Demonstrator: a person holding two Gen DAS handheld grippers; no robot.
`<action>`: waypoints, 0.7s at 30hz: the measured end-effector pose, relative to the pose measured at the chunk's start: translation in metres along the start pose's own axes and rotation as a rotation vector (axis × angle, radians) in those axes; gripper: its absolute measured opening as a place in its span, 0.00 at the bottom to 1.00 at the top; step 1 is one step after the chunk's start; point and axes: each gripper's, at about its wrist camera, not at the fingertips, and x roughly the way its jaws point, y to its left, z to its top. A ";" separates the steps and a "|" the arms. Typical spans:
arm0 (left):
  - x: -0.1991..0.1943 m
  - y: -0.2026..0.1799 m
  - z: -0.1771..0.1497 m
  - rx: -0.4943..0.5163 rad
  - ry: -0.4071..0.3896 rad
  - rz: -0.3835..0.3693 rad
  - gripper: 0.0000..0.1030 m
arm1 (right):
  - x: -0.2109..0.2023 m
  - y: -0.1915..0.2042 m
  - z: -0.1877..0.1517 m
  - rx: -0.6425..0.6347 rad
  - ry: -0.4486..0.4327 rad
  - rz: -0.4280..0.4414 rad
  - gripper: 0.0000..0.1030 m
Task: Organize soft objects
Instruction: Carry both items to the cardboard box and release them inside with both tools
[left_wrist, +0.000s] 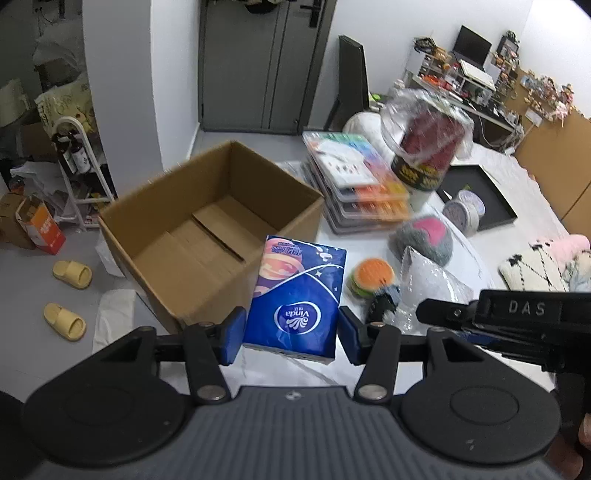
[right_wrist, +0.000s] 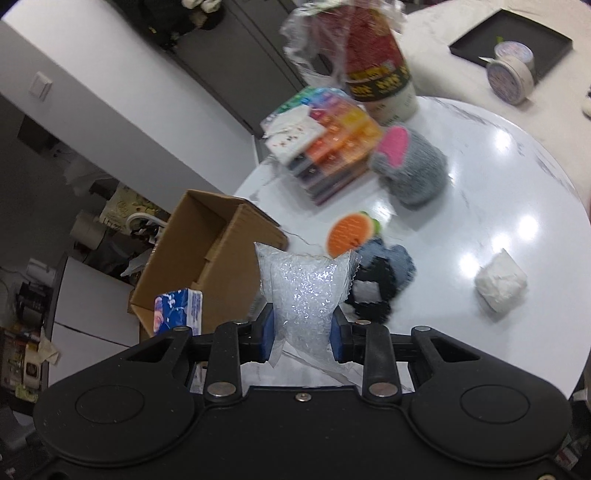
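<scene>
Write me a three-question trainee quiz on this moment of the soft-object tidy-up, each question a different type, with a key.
1. True or false: the cardboard box already holds several soft items.
2. Multiple choice: what is the right gripper shut on? A) the grey and pink plush B) the clear bag of pellets C) the burger-shaped toy
3. Fill in: the left gripper clamps a blue ____ pack, printed Vinda.

Key:
1. False. The box interior in the left wrist view shows only bare cardboard.
2. B
3. tissue
</scene>
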 end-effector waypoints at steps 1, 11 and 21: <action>-0.002 0.003 0.003 0.000 -0.008 0.005 0.51 | 0.000 0.005 0.002 -0.016 -0.004 -0.002 0.28; -0.006 0.040 0.032 -0.036 -0.044 0.053 0.51 | 0.008 0.048 0.009 -0.106 -0.017 0.044 0.28; 0.011 0.076 0.056 -0.086 -0.039 0.081 0.49 | 0.025 0.073 0.016 -0.124 -0.005 0.067 0.28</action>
